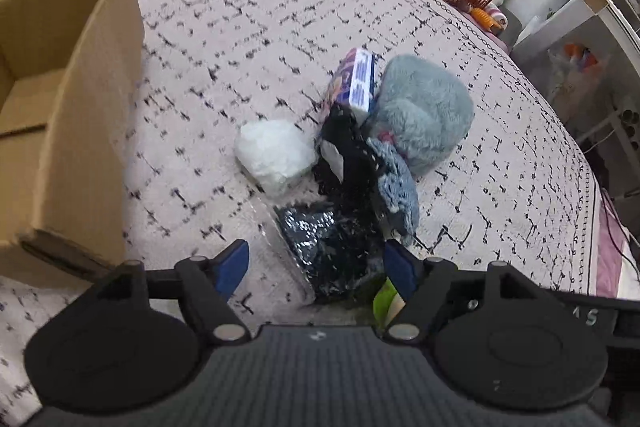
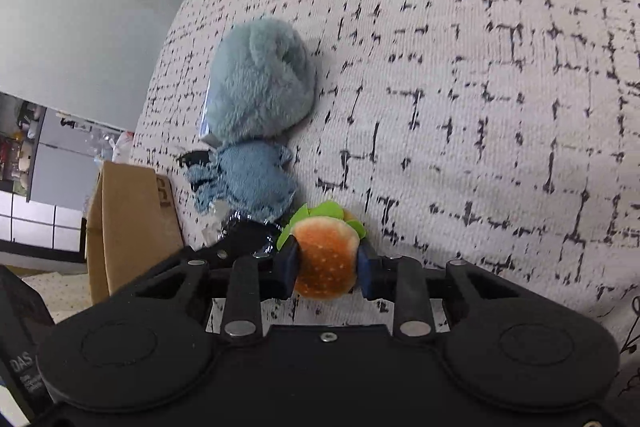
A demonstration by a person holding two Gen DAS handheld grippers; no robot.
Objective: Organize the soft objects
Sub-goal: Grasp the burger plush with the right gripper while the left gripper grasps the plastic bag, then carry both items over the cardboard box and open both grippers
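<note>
Orange plush, a toy burger (image 2: 325, 259), is being clamped between the blue pads of the right gripper (image 2: 326, 267), bun dome facing the camera, green felt lettuce showing at its far edge. It is being held just above, or barely on, the patterned bedspread (image 2: 480, 67); contact cannot be told.

Cardboard box (image 1: 80, 131) is being seen at the left of the scene, open at the top, well apart from the burger. From the right gripper it lies to the left and slightly far, beyond the pile of soft things: grey-blue plush (image 2: 260, 79), blue knitted cloth (image 2: 248, 179), black shiny packet (image 1: 320, 239).

Left gripper (image 1: 316, 267) is being held spread wide, nothing between its pads, hovering over the black packet at the near edge of the pile. It is judged the nearer to the box.

White bundle (image 1: 274, 155) and a tissue pack (image 1: 356, 79) are also being noted in the pile.
</note>
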